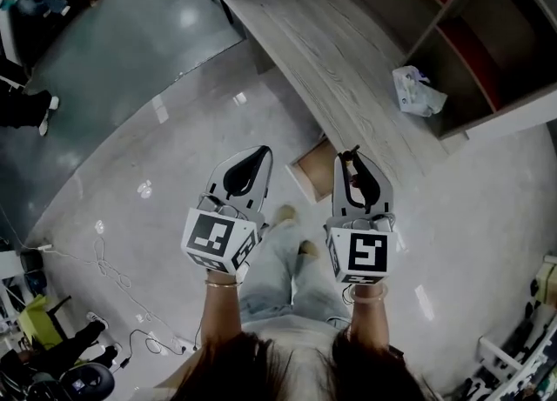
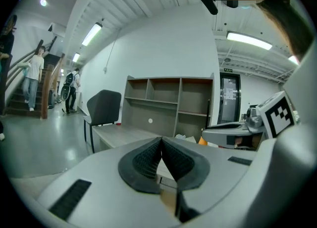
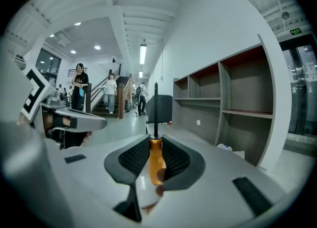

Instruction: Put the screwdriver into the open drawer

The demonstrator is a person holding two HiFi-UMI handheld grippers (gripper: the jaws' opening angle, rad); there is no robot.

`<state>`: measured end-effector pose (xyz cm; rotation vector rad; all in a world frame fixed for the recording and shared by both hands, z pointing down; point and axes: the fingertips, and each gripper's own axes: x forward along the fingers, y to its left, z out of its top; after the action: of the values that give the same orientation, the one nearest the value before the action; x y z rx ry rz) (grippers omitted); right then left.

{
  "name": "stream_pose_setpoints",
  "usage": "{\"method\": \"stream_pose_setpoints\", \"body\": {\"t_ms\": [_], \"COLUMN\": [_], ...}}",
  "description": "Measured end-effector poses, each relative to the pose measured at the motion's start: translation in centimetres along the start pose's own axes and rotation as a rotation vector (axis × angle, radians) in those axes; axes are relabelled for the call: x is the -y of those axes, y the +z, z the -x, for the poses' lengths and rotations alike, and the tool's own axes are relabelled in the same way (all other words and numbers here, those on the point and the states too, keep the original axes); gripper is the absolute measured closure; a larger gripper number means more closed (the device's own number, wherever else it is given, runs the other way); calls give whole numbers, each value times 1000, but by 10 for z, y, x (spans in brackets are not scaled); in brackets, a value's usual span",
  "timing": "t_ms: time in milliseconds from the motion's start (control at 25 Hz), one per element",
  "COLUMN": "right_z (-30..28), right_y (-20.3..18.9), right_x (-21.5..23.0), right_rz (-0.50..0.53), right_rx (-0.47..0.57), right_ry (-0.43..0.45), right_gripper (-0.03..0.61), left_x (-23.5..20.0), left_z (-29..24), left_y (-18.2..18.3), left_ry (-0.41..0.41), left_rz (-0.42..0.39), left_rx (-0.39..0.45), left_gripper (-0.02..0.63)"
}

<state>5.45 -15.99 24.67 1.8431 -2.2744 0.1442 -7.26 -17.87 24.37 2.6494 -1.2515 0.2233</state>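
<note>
The screwdriver (image 3: 156,159) has an orange handle and a thin black shaft that points forward past the jaws. My right gripper (image 3: 155,139) is shut on its handle. In the head view the right gripper (image 1: 352,156) hovers over the edge of the grey desk (image 1: 331,69), just right of the open drawer (image 1: 313,169), a light wooden box pulled out below the desktop. My left gripper (image 1: 262,150) is held left of the drawer, above the floor. In the left gripper view the left gripper (image 2: 161,140) has its jaws shut together with nothing between them.
A crumpled plastic bag (image 1: 417,91) lies on the desk near a grey shelf unit (image 1: 487,51). A dark chair (image 2: 103,109) stands at the desk's far end. People stand by the stairs (image 3: 106,96) in the distance. Cables lie on the floor (image 1: 113,277) at the left.
</note>
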Motion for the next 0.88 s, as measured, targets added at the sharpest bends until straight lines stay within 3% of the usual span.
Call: {"method": "stream_pose_setpoints", "body": {"t_ms": [520,880], "right_z": [-43,-68], "right_y": [-64,-134], "right_x": [-11,-18], "right_rz": [5,-6], "right_rx": [-105,-190], "right_ry": [21,19], "right_gripper": [488,488], "left_x": [-32,-57], "left_z": [-40,-60], "left_y": [-48,-97], "left_ry": [1,29], "left_rz": [77,133], "left_rx": [-69,-111], "left_gripper": [597,597]}}
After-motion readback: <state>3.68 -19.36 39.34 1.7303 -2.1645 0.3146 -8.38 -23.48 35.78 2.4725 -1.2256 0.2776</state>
